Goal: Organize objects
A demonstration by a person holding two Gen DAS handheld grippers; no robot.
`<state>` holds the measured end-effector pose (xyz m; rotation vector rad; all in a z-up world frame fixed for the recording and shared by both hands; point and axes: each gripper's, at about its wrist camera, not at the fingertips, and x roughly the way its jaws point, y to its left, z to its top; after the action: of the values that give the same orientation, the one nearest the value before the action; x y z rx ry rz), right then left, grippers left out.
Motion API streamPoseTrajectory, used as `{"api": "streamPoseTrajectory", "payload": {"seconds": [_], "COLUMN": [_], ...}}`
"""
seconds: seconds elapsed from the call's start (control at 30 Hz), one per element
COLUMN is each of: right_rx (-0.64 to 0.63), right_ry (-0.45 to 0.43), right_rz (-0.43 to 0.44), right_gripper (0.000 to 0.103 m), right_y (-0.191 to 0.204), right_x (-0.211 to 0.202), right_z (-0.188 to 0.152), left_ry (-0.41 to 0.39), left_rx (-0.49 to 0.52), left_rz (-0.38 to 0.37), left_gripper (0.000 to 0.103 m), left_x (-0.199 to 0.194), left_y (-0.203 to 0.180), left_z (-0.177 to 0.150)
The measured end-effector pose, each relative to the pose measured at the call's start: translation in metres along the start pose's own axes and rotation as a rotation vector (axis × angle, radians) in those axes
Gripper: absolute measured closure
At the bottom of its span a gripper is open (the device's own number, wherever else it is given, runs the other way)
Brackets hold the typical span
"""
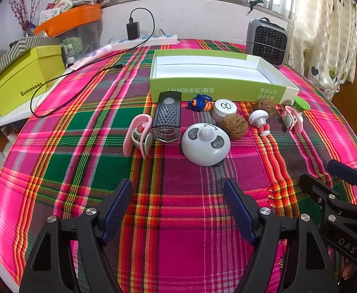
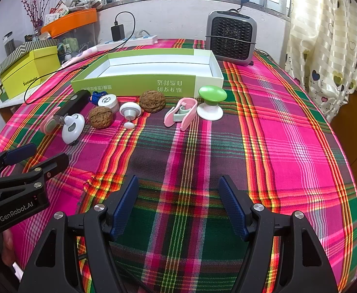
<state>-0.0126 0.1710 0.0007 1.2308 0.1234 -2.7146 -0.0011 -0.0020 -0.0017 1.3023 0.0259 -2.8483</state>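
Plaid cloth in pink, green and red is covering the table [image 1: 81, 166], and a row of small things is being shown along the front of an open green box [image 1: 217, 85], whose white inside is lying empty. Going left to right in the left wrist view, a pink clip [image 1: 138, 135] is lying beside a black bike light [image 1: 167, 117], which is pointing its lens toward the camera. A blue and orange cord toy [image 1: 200, 103] is resting just before the box wall. A white panda-faced dome [image 1: 205, 143] is sitting nearest the camera, with a walnut [image 1: 234, 127] just to its right and a small white jar [image 1: 224, 109] behind that walnut. A white mushroom-shaped knob [image 1: 259, 119] is lying next, then a second walnut [image 1: 265, 106], a second pink clip [image 1: 292, 118] and a green-topped knob [image 1: 301, 103] by the box's right corner. A grey fan heater [image 1: 267, 41] is standing behind the box, and a yellow-green shoebox [image 1: 24, 78] is placed off the table's left edge.

The left gripper [image 1: 178, 210] is being held above bare cloth with its blue pads spread wide and nothing between them. The right gripper [image 2: 178, 207] is likewise being held spread and empty over the cloth, well short of the row.
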Motion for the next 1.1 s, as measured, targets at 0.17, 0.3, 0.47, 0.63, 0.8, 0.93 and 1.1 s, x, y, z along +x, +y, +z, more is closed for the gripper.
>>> {"api": "streamPoseTrajectory", "payload": {"seconds": [0.17, 0.3, 0.47, 0.63, 0.8, 0.93, 1.1], "right_rx": [0.0, 0.0, 0.001, -0.005, 0.022, 0.03, 0.03], "right_ry": [0.0, 0.0, 0.001, 0.008, 0.026, -0.003, -0.017], "right_rz": [0.0, 0.0, 0.004, 0.017, 0.06, 0.074, 0.072], "right_gripper": [0.035, 0.035, 0.035, 0.035, 0.035, 0.035, 0.035], "right_y": [0.0, 0.0, 0.002, -0.001, -0.006, -0.01, -0.011], "right_x": [-0.001, -0.001, -0.001, 0.001, 0.001, -0.001, 0.003], "right_z": [0.001, 0.001, 0.0, 0.002, 0.005, 0.013, 0.026], "left_ry": [0.001, 0.001, -0.001, 0.006, 0.01, -0.007, -0.022], "left_rx": [0.0, 0.0, 0.008, 0.028, 0.008, -0.005, -0.038], "left_rz": [0.0, 0.0, -0.006, -0.03, -0.077, -0.068, -0.074], "left_gripper": [0.027, 0.027, 0.027, 0.027, 0.028, 0.028, 0.028], "left_x": [0.0, 0.0, 0.001, -0.001, -0.004, -0.007, -0.008], "left_y": [0.0, -0.001, -0.002, 0.0, 0.01, 0.02, 0.036], "left_z": [0.0, 0.0, -0.001, 0.0, 0.002, 0.006, 0.013]}}
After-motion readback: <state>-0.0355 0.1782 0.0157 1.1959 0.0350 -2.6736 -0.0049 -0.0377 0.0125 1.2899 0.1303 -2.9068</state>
